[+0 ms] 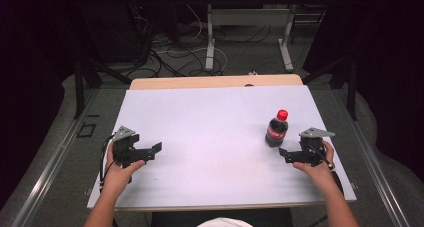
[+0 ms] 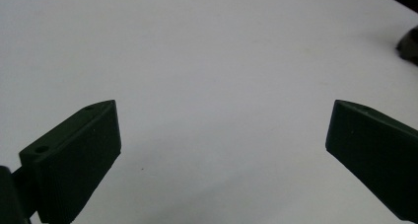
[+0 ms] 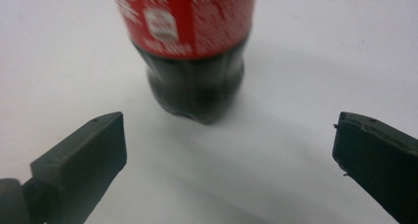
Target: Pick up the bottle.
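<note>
— Forearms come in over the near edge of the worktop, two of them, each hand carrying one hand-held gripper. How many things do you count on the surface?

— One bottle and nothing else to count: dark cola, red cap, red label, standing upright. It sits toward the right edge, roughly midway between the far and near edges.

— And the grippers?

— Two. The left hand-held gripper is near the left edge, toward the near-left corner, jaws pointing inward across the white surface. In the left gripper view its jaws stand wide apart with bare worktop between them.

— The right one?

— The right hand-held gripper is near the right edge, jaws also spread wide and gripping nothing. The bottle stands just beyond it, on the far side and a little inward, close but not touching.

— Confirmed from its own camera?

— Yes. In the right gripper view the bottle rises just ahead of the jaw tips, slightly left of the gap's middle, not yet between the pads.
</note>
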